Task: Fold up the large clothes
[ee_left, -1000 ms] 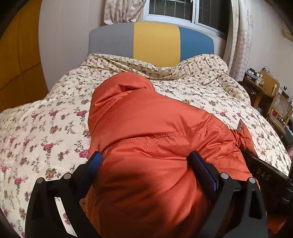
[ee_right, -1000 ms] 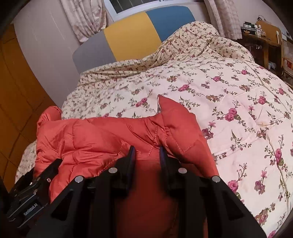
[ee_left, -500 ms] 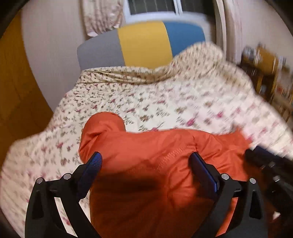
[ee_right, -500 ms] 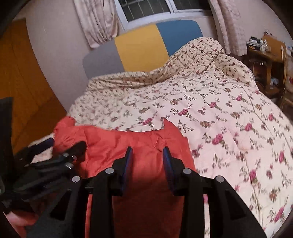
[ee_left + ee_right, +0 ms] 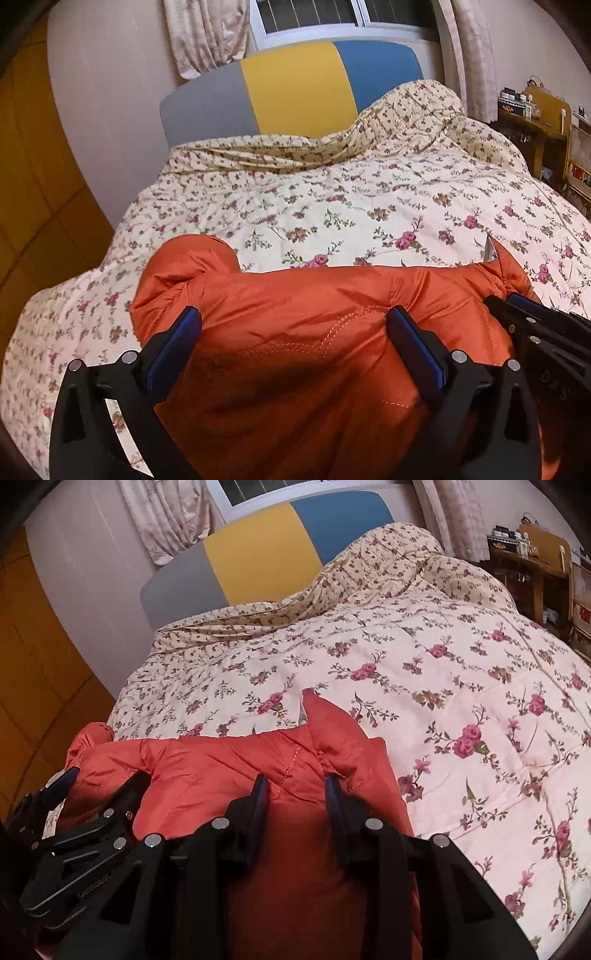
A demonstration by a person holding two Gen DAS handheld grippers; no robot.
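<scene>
An orange padded jacket lies bunched at the near end of a bed with a floral quilt. My left gripper has its jaws wide apart with a thick fold of the jacket between them. My right gripper has its jaws closer together, clamped on a bulging fold of the same jacket. A pointed corner of the jacket sticks up ahead of the right gripper. The right gripper shows at the left wrist view's right edge. The left gripper shows at the right wrist view's left edge.
A grey, yellow and blue headboard stands at the far end under a window with curtains. A wooden desk with small items is on the right. An orange wardrobe is on the left.
The jacket has been pulled back toward me and now lies lower and flatter across the near end of the bed. Both grippers kept their hold while moving back.
</scene>
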